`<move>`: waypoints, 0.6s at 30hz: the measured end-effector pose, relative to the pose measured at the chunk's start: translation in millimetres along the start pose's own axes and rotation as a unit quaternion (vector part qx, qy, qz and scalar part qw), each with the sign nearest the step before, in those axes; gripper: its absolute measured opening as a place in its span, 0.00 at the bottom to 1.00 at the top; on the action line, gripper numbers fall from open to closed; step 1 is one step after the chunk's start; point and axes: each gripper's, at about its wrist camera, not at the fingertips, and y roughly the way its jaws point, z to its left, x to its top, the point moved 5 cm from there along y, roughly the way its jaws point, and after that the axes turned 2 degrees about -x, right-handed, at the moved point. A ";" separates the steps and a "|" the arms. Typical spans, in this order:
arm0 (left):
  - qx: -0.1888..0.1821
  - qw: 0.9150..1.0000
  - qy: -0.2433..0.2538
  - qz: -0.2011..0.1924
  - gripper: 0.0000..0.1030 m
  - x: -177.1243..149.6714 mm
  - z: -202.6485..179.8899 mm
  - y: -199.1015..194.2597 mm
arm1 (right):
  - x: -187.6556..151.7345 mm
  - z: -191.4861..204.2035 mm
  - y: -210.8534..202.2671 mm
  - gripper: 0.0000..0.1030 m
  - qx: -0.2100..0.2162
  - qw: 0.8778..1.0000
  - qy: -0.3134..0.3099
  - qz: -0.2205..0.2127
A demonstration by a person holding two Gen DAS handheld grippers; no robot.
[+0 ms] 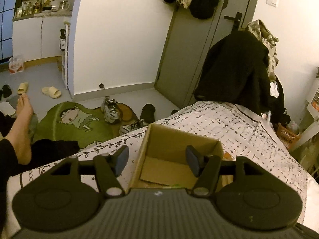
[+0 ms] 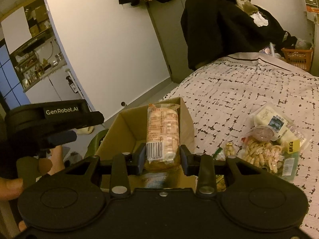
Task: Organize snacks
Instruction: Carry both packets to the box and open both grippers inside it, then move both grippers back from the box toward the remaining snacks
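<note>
Two claws hover over an open cardboard box (image 1: pixel 179 151) on my bed (image 1: pixel 235 123), which is covered in a white spread with a dark speckled print. My right claw (image 2: pixel 161 156) pinches a clear-wrapped snack pack (image 2: pixel 162 133) by its lower end, barcode facing up, and holds it upright above the box's interior, the blue pads pressing both sides of the wrapper. My left claw (image 1: pixel 157 161) is spread with nothing between its pads; one finger hangs outside the box's left wall and the other over the inside. In the right wrist view this left claw shows at the left edge, beside the box. More snacks lie in a loose pile (image 2: pixel 273 139) on the bedspread, just to the right of the box: a bag of pale twisted crisps, a white pouch and a small round sealed cup among them. What already lies on the box's floor is too blurred to name.
</note>
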 end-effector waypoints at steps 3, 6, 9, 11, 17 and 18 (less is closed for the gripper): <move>0.009 1.000 -0.009 0.002 0.61 -1.0 6.1 -1.8 | -1.2 2.8 0.7 0.35 0.004 1.000 -0.005 0.006; 0.017 1.000 -0.014 0.007 0.63 -4.0 11.5 -3.4 | -3.2 7.6 0.6 0.38 0.009 1.000 -0.016 0.010; 0.019 1.000 -0.014 0.013 0.63 -8.5 13.6 -5.8 | -3.4 9.8 -1.6 0.41 0.014 1.000 -0.017 0.010; 0.021 1.000 -0.014 0.017 0.67 -11.3 13.6 -7.6 | -0.8 7.6 -4.3 0.45 0.011 1.000 -0.013 0.005; 0.027 0.999 -0.005 0.024 0.79 -12.7 9.6 -12.9 | 10.5 -10.9 -13.8 0.45 -0.004 1.000 0.013 -0.010; 0.031 0.999 -0.007 0.025 0.79 -12.8 9.2 -14.3 | 12.8 -15.2 -15.6 0.45 -0.006 1.000 0.018 -0.011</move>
